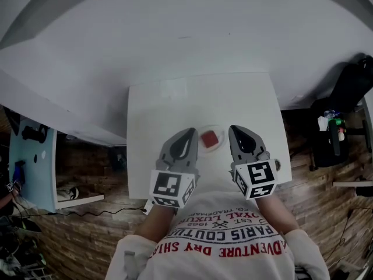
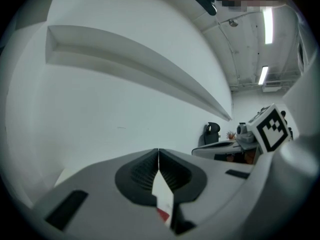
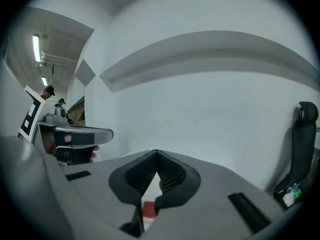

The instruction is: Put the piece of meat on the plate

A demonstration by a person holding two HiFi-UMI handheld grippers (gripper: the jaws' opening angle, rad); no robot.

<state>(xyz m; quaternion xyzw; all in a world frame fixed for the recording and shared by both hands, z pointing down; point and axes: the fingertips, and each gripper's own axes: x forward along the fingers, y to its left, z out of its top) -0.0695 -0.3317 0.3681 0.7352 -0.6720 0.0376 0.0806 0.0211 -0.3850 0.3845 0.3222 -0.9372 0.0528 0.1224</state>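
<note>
The red piece of meat lies on a small pale plate on the white table. My left gripper hangs just left of the plate and my right gripper just right of it, both raised above the table. Both are shut and hold nothing. In the left gripper view the jaw tips of the left gripper meet, and a bit of the red meat shows below them. The right gripper is closed the same way, with the meat showing through its lower gap.
A white wall rises behind the table. A black bag and cluttered items stand at the right, a blue cabinet at the left. A black chair back shows at the right gripper view's edge.
</note>
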